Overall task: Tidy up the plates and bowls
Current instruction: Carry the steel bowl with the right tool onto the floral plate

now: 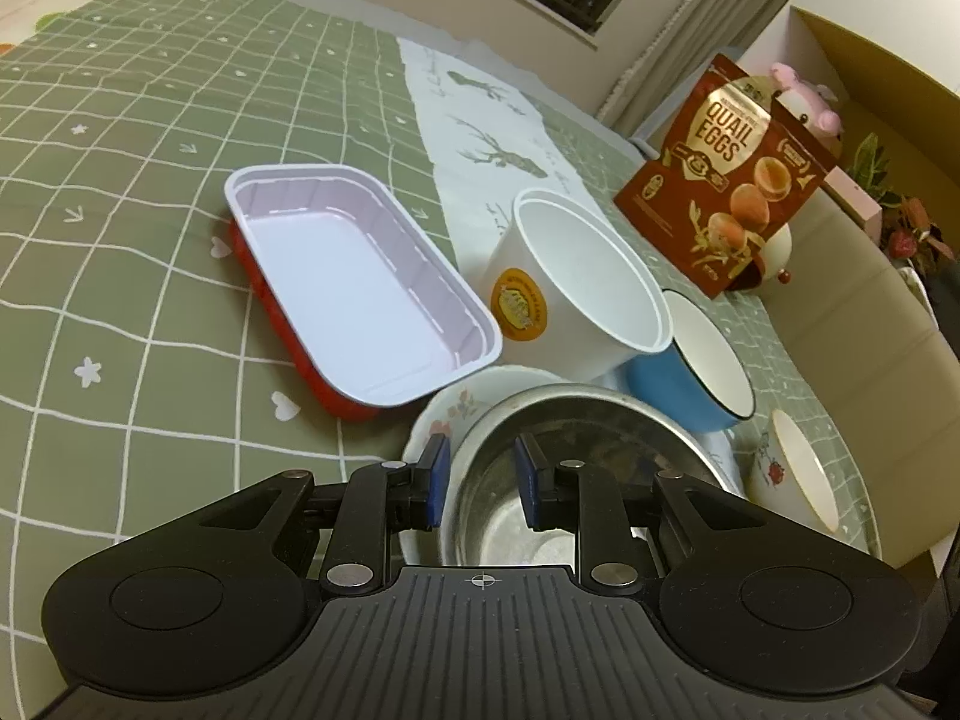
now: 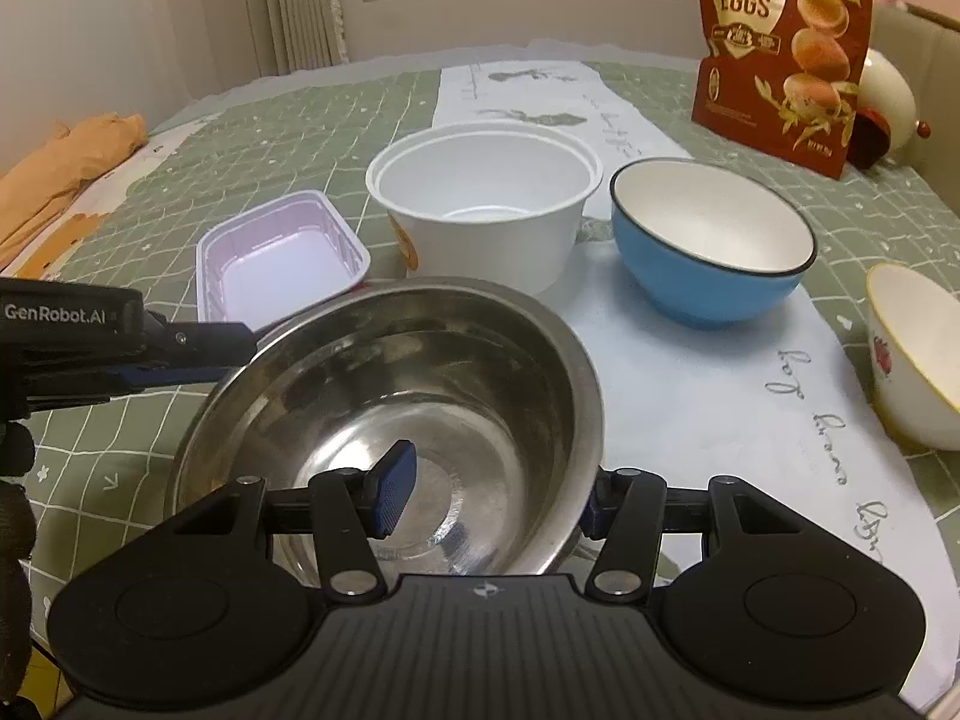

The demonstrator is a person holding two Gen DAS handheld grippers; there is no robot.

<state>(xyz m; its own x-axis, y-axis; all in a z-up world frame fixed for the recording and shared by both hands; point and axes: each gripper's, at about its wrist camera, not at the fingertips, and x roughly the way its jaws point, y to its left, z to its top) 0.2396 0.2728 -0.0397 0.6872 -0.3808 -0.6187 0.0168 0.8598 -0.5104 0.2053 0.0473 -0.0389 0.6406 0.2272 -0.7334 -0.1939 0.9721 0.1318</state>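
A steel bowl (image 2: 420,372) sits on a floral plate (image 1: 456,402); the bowl also shows in the left wrist view (image 1: 588,420). My left gripper (image 1: 480,480) is open and straddles the bowl's left rim, one pad inside and one outside; it also shows in the right wrist view (image 2: 180,354). My right gripper (image 2: 492,498) is open and straddles the bowl's near right rim. Behind stand a white paper tub (image 2: 480,204), a blue bowl (image 2: 708,246), a small floral bowl (image 2: 912,354) and a red-and-white rectangular tray (image 1: 360,282).
A quail eggs bag (image 2: 780,42) stands at the back right beside a cream ornament (image 2: 888,96). A white runner (image 2: 720,390) crosses the green checked tablecloth (image 1: 120,192). An orange cloth (image 2: 66,162) lies far left. A cardboard box (image 1: 870,72) stands off the table.
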